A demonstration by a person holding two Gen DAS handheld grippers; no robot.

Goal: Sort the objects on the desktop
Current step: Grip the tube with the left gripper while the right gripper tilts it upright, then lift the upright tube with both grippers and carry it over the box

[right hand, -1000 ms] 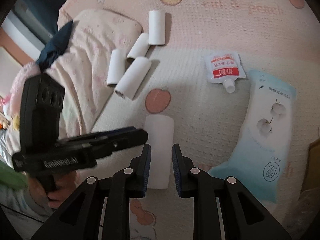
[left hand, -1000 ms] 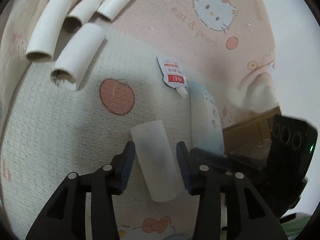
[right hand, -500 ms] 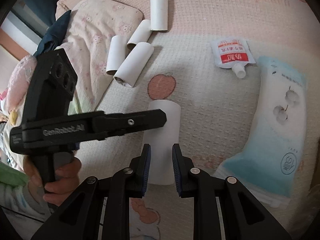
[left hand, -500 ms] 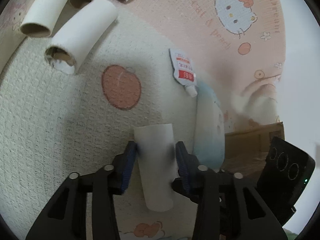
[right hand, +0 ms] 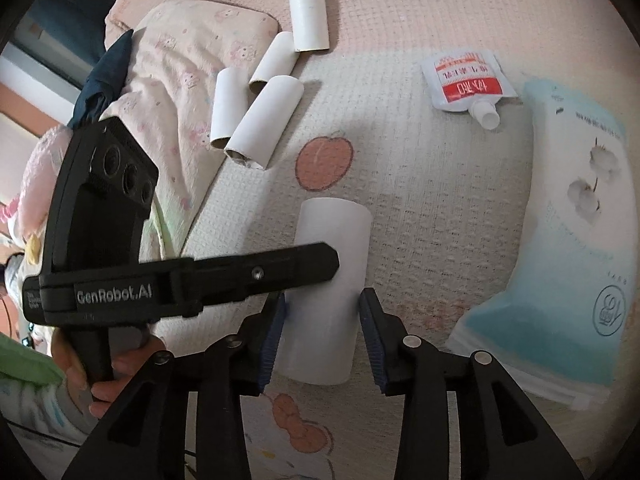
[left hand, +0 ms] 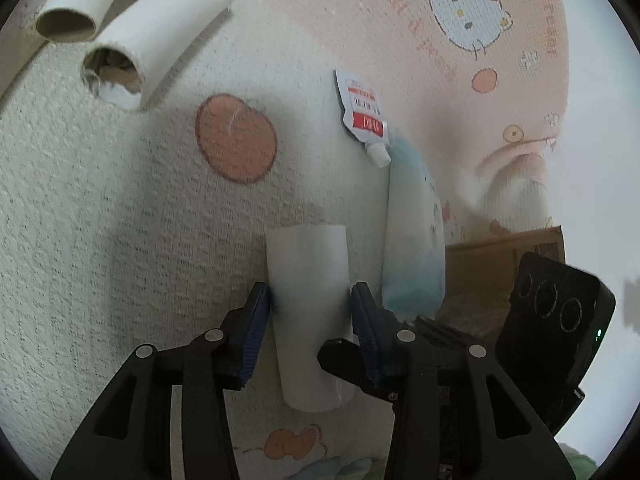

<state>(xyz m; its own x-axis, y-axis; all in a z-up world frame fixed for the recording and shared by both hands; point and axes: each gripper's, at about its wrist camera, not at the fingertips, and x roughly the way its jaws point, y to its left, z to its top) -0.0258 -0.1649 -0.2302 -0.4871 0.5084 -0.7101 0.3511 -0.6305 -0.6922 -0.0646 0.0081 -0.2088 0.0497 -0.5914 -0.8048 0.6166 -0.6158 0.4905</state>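
A white paper roll [left hand: 308, 304] lies on the peach-print blanket [left hand: 120, 240]. My left gripper [left hand: 311, 308] is shut on it, both blue pads against its sides. In the right wrist view the same roll [right hand: 332, 248] runs away from me, with one left finger [right hand: 280, 272] lying across it. My right gripper [right hand: 322, 312] straddles the roll's near half and its jaws are opening. A narrow gap shows at its right pad. A hand [right hand: 112, 384] holds the left gripper's handle.
Several empty white rolls [right hand: 264, 124] lie at the back left beside a folded pink quilt [right hand: 176, 60]. A red-and-white spout pouch [right hand: 464, 80] and a blue-white soft pack [right hand: 572, 240] lie to the right. A cardboard box [left hand: 500, 256] stands beyond the pack.
The right jaws, shut above the roll before, now stand apart on either side of it, and the right view has sunk closer. The left pads have closed onto the roll.
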